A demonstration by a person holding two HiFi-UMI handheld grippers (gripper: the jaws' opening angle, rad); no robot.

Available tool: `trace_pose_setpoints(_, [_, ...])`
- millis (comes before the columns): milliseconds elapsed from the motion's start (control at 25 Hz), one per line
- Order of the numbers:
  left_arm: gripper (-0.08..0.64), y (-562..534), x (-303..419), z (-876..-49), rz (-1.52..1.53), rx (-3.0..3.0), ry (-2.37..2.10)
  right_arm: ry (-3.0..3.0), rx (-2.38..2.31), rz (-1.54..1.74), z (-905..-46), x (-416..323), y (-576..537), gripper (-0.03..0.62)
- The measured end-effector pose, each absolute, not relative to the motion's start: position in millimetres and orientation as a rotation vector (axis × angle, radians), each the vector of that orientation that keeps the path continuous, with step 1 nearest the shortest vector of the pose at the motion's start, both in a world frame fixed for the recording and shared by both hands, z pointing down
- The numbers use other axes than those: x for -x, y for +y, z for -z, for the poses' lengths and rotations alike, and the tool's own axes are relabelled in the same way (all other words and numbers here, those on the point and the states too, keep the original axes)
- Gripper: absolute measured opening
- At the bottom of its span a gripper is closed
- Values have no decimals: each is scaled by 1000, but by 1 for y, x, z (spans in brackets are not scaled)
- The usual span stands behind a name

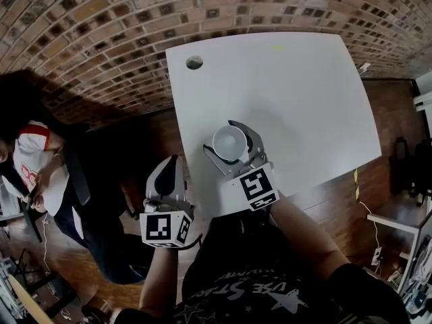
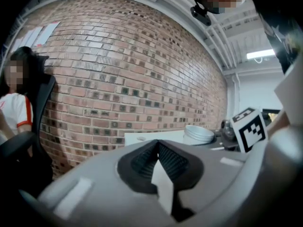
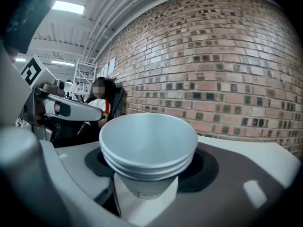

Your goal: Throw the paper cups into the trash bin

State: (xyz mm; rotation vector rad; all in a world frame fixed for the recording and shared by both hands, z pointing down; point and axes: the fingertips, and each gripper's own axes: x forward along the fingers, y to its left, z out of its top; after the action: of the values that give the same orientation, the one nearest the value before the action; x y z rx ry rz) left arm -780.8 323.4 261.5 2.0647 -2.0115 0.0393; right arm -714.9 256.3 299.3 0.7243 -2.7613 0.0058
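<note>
**Nested paper cups gripped over the bench, no bin in sight**

The right tool (image 1: 233, 147) holds a stack of white paper cups (image 3: 147, 141), its jaws standing wide and pressed on either side of the stack just below the rims. The stack sits upright, mouth up, over the near part of the white rectangular bench (image 1: 290, 93). Three rims seem to show, one inside the other, though the count is uncertain. The left tool (image 2: 157, 145) is closed with nothing between its jaws. It hangs off the bench's near left edge, above the wooden floor (image 1: 152, 133).

As for progress, the pick-up looks done, since no other cup lies on the bench. The carry to the trash bin and the drop are both left to do.

No trash bin appears in any view, so its place is unknown. The jaws hide the foot of the stack, so it is hard to say whether the cups rest on the bench or are held above it. A person seated by the red brick wall (image 1: 101, 39) at far left is partly cut off.
</note>
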Motion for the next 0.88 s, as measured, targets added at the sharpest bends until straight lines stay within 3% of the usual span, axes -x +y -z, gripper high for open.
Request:
trace_pose_setpoints(560, [5,310,731,-235,-20,-2073,-2032,-2756,-779,35,-272,650,247,342])
trace_pose_setpoints(880, [6,275,651,-231,-70,-2051,-2083,-2810,-779,21,-264,575,209,342])
